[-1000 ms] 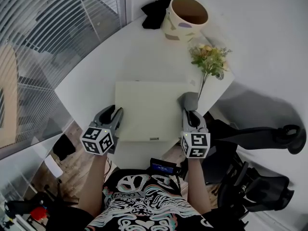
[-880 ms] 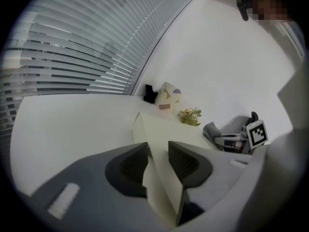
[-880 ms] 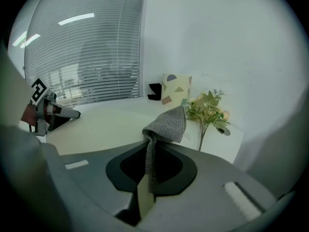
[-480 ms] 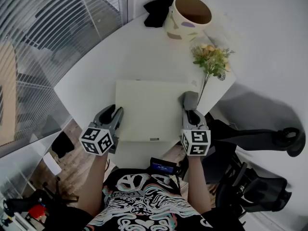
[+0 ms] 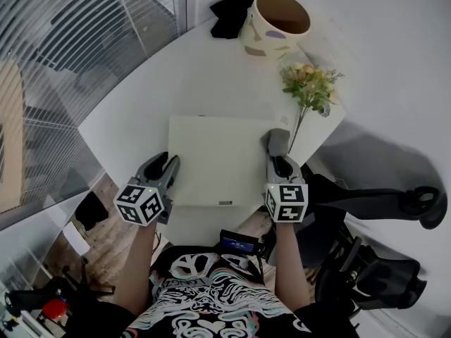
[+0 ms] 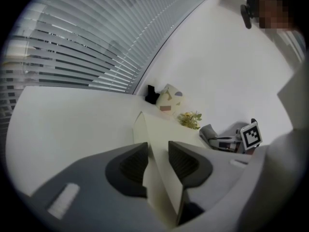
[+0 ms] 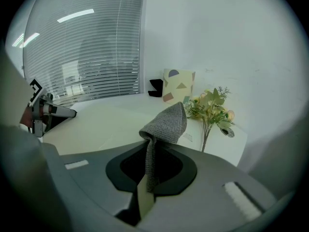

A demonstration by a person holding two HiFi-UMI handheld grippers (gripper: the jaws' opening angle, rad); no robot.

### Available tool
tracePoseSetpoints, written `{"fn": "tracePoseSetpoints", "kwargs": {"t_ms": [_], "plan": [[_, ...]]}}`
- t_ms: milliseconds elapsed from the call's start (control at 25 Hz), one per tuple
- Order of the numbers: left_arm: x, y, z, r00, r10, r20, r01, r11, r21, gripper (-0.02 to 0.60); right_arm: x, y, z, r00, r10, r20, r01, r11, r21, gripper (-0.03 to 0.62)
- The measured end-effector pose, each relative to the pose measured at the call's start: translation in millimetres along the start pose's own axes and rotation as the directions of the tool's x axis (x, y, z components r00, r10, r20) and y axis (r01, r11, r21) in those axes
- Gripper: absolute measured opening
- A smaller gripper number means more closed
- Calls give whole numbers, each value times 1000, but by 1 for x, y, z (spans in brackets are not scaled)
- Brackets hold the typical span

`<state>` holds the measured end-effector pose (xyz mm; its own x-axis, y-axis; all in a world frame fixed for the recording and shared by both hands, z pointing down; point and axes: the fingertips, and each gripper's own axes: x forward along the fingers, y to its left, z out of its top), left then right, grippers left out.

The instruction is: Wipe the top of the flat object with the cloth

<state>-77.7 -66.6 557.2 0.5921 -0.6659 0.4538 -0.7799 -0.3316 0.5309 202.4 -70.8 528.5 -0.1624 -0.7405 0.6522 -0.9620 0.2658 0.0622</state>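
Head view: we list a cream, smooth rectangular flat object (image 5: 218, 162) on the near white table (image 5: 141, 104); left gripper view: left gripper (image 6: 158, 151) clamping its left edge, steadying, we judge; right gripper view: right gripper (image 7: 149, 170) pinching a grey knitted cloth (image 7: 166, 122), best pressed flat and swept leftward.

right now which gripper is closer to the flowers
Right. The right gripper, holding the cloth, is at the flat object's right edge, close to the flowers. The left gripper grips the opposite left edge, farther from them.
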Motion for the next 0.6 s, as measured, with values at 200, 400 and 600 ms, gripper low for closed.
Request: {"fn": "tracePoseSetpoints", "kwargs": {"t_ms": [200,400,600], "plan": [[0,0,0,1000,2,3,-2,1000,-3,187,5,-2,4,1000,-1,-6,1,1000,-1,14],[1,0,-1,1000,1,1,-1,1000,-9,187,10,-4,8,1000,-6,-8,6,1000,0,14],[0,1,0,1000,-2,3,2,1000,-15,187,16,-6,13,1000,-15,-3,15,1000,4,14]]}}
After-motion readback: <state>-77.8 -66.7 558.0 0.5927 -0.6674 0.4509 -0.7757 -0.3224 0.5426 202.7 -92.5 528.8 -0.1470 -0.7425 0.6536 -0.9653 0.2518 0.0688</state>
